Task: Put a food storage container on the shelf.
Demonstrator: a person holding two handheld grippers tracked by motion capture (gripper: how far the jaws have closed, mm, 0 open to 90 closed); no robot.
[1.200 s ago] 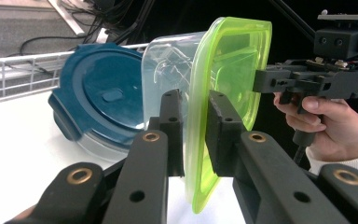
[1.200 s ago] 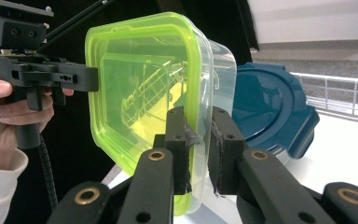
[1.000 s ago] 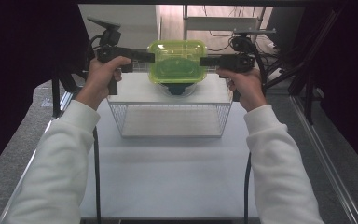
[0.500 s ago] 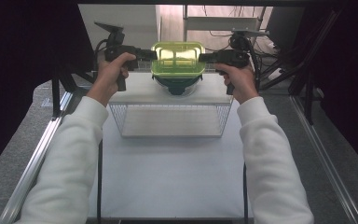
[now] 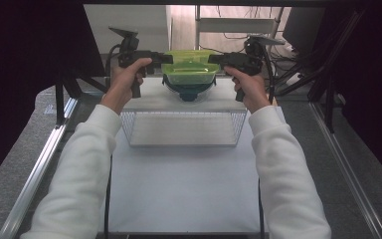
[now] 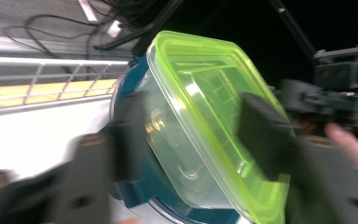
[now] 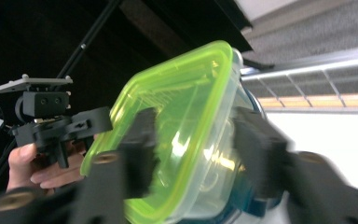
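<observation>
Being counted: two tools, left tool (image 5: 165,59) and right tool (image 5: 214,59); one clear container (image 5: 190,77) with one green lid (image 5: 188,57); one dark blue bowl (image 5: 189,93); one wire basket (image 5: 181,128); one counter (image 5: 184,184).

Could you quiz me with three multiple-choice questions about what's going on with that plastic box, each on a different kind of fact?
1. Where is the clear container?
A. Held up beyond the wire basket
B. Lying inside the wire basket
C. On the floor

2. What colour is the container's lid?
A. Red
B. Yellow-green
C. White

3. How is the container held?
A. By one gripper alone
B. By bare fingers
C. Between the left gripper and the right gripper, one at each side

Answers:
1. A: the high view shows it in the air past the basket's far rim.
2. B: the lid looks yellow-green in both gripper views.
3. C: each gripper's jaws close over an opposite edge of the container.
</observation>
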